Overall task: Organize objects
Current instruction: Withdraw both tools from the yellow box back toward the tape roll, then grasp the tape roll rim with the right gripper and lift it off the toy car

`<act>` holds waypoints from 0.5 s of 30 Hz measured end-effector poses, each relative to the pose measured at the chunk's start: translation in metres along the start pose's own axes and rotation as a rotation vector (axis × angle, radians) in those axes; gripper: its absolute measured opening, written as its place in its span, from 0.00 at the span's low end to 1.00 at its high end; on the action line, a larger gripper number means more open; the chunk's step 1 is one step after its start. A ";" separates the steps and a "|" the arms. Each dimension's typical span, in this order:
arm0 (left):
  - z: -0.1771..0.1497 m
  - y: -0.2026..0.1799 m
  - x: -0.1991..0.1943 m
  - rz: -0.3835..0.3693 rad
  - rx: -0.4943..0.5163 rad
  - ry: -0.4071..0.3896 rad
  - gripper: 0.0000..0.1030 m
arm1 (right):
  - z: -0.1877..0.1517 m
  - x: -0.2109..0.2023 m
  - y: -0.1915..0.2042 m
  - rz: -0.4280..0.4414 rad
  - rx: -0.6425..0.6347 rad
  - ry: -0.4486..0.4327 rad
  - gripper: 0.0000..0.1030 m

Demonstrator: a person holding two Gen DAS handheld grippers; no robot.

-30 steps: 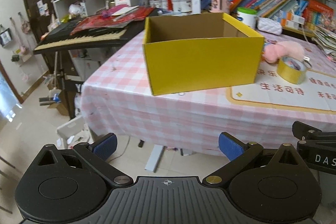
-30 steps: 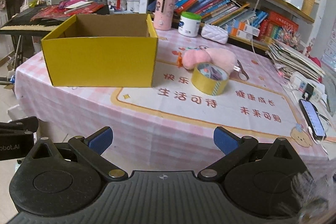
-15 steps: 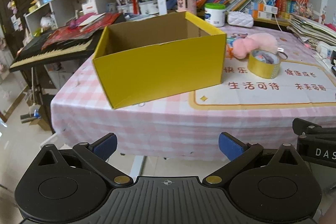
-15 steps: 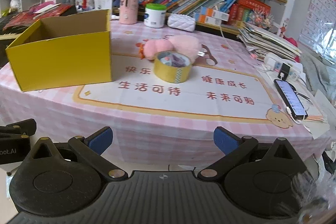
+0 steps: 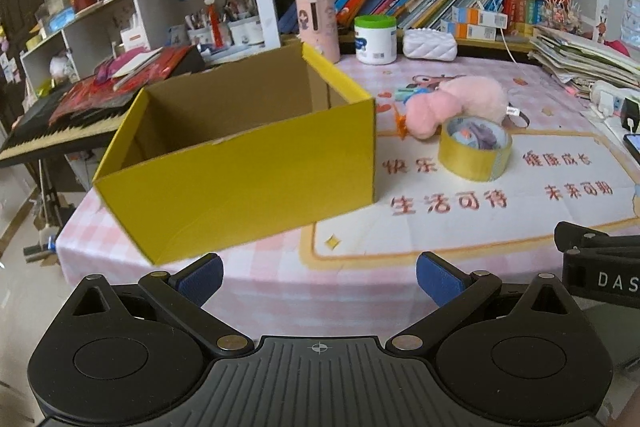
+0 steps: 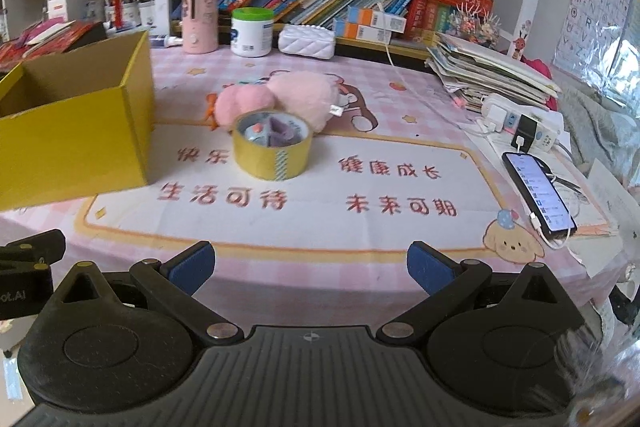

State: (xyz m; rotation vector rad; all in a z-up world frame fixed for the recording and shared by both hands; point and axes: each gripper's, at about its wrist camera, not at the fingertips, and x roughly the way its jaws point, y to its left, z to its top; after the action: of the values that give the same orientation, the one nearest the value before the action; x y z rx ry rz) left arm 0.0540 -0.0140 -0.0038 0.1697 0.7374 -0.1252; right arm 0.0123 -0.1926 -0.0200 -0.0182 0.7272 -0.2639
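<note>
An open yellow cardboard box (image 5: pixel 240 167) stands on the left of the table; it also shows in the right wrist view (image 6: pixel 76 131). Its inside looks empty. A roll of yellow tape (image 5: pixel 474 149) (image 6: pixel 272 147) lies flat to its right, with a pink plush toy (image 5: pixel 456 103) (image 6: pixel 280 97) just behind it. My left gripper (image 5: pixel 318 279) is open and empty at the table's front edge, in front of the box. My right gripper (image 6: pixel 308 267) is open and empty at the front edge, in front of the tape.
A pink cup (image 6: pixel 200 17), a white jar with a green lid (image 6: pixel 252 31) and a white quilted pouch (image 6: pixel 306 41) stand at the back. A phone (image 6: pixel 538 189), a power strip (image 6: pixel 516 117) and stacked papers (image 6: pixel 488 67) lie right. A keyboard (image 5: pixel 52 131) stands left.
Both grippers have moved forward toward the table and swung right; the box, tape and toy now look closer. Both grippers stay open.
</note>
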 end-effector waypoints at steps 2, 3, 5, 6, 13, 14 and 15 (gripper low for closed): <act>0.007 -0.005 0.005 -0.001 -0.005 -0.001 1.00 | 0.008 0.008 -0.006 0.004 0.003 -0.001 1.00; 0.010 -0.008 0.008 0.000 -0.010 -0.001 1.00 | 0.012 0.012 -0.010 0.008 0.003 -0.004 1.00; 0.018 -0.013 0.014 0.004 -0.022 -0.004 1.00 | 0.021 0.020 -0.015 0.015 -0.004 -0.009 1.00; 0.021 -0.016 0.017 0.004 -0.027 -0.005 1.00 | 0.025 0.024 -0.018 0.020 -0.008 -0.011 1.00; 0.038 -0.037 0.033 0.010 -0.056 0.000 1.00 | 0.050 0.053 -0.038 0.050 -0.037 -0.017 1.00; 0.039 -0.039 0.035 0.011 -0.061 0.001 1.00 | 0.053 0.057 -0.041 0.056 -0.041 -0.016 1.00; 0.041 -0.042 0.037 0.012 -0.065 0.003 1.00 | 0.056 0.061 -0.043 0.063 -0.047 -0.015 1.00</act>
State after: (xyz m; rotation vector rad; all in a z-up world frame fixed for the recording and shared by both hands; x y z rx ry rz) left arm 0.1005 -0.0652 -0.0035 0.1127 0.7428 -0.0893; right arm 0.0828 -0.2534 -0.0139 -0.0413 0.7181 -0.1865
